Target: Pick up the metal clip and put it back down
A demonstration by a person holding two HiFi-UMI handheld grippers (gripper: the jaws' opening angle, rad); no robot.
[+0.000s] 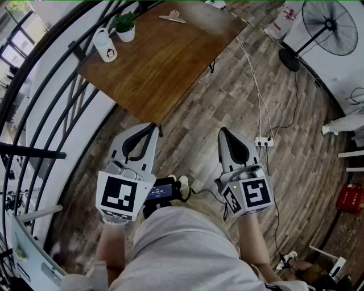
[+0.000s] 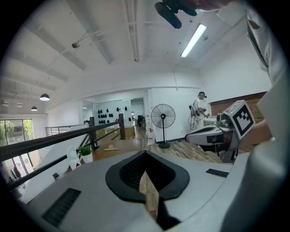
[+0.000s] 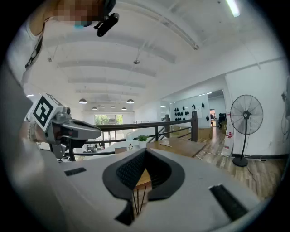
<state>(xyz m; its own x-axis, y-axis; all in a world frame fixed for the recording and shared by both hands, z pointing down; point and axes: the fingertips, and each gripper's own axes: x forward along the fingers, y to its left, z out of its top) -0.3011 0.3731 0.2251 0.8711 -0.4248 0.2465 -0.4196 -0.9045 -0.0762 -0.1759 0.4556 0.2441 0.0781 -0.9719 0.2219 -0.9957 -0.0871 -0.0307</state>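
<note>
**Q:** Where was the metal clip (image 1: 172,17)?

**A:** It lay flat on the far end of the wooden table (image 1: 170,68), close to the edge away from the person. It was well apart from both grippers, and nothing touched it.

**Q:** How was the left gripper (image 1: 149,127) set?

**A:** It was held low over the plank floor (image 1: 239,96), just short of the table's near corner, and pointed toward the table. In the left gripper view its two jaws were pressed together with nothing between them. Only a thin sliver of brown wood showed through the slit.

**Q:** And the right gripper (image 1: 223,132)?

**A:** Its jaws were likewise brought together on nothing. It was held beside the left one at about the same level, over the floor to the right of the table's near corner.

**Q:** What else stood on the table?

**A:** A small potted plant (image 1: 125,25) and a white container (image 1: 106,45) stood side by side at the left corner. They were next to the black railing (image 1: 57,85) and well apart from the clip.

**Q:** What surrounded the table?

**A:** A standing fan (image 1: 327,25) stood at the far right. A white power strip (image 1: 264,141) lay on the floor, and its cable ran past the table's right side. A small dark device with a lit screen (image 1: 162,190) sat between the grippers, near the person's waist.
</note>
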